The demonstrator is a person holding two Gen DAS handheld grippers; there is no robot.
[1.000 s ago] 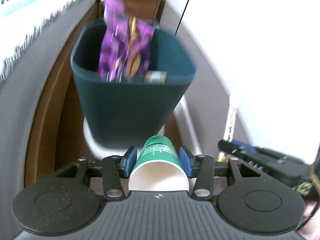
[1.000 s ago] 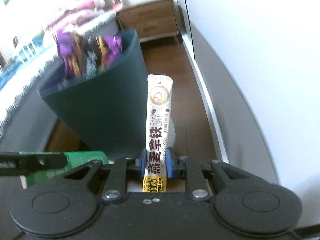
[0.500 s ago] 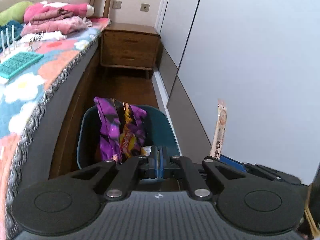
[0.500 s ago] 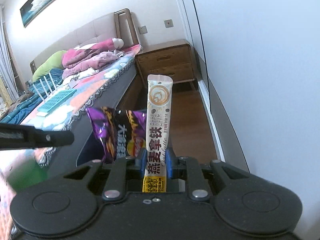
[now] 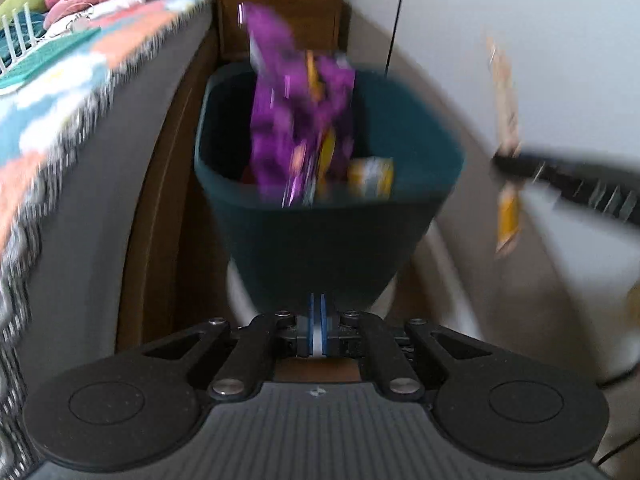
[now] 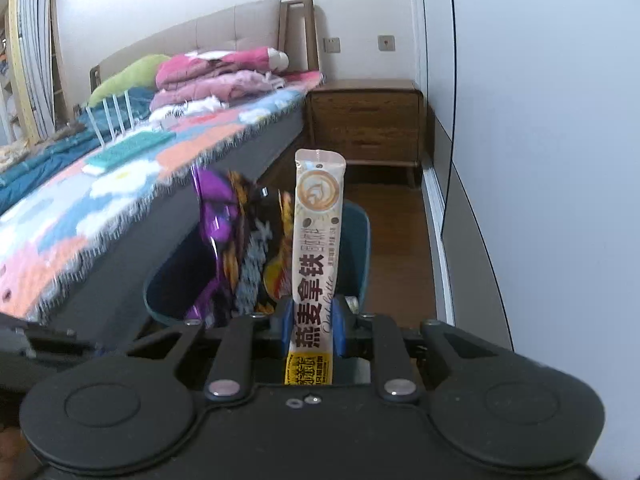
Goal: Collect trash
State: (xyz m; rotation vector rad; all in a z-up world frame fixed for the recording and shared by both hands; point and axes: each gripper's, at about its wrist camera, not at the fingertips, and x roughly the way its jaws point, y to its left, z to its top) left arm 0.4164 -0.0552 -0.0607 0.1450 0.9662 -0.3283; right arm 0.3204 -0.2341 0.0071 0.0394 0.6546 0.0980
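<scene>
Up close, the right gripper (image 6: pixel 311 330) clamps its blue pads on the lower part of a long cream oat-latte sachet with a yellow bottom end (image 6: pixel 318 240). The sachet stands upright between the fingers, its yellow end poking out below them and most of its length rising above. The left gripper (image 5: pixel 317 330) has its blue pads pressed together with nothing between them. Just beyond both sits a dark teal plastic waste bin (image 5: pixel 332 236) on the wooden floor beside the bed, a crumpled purple snack bag (image 5: pixel 300 120) sticking out of it. In the blurred left view the sachet (image 5: pixel 505 136) shows off to the right of the bin.
</scene>
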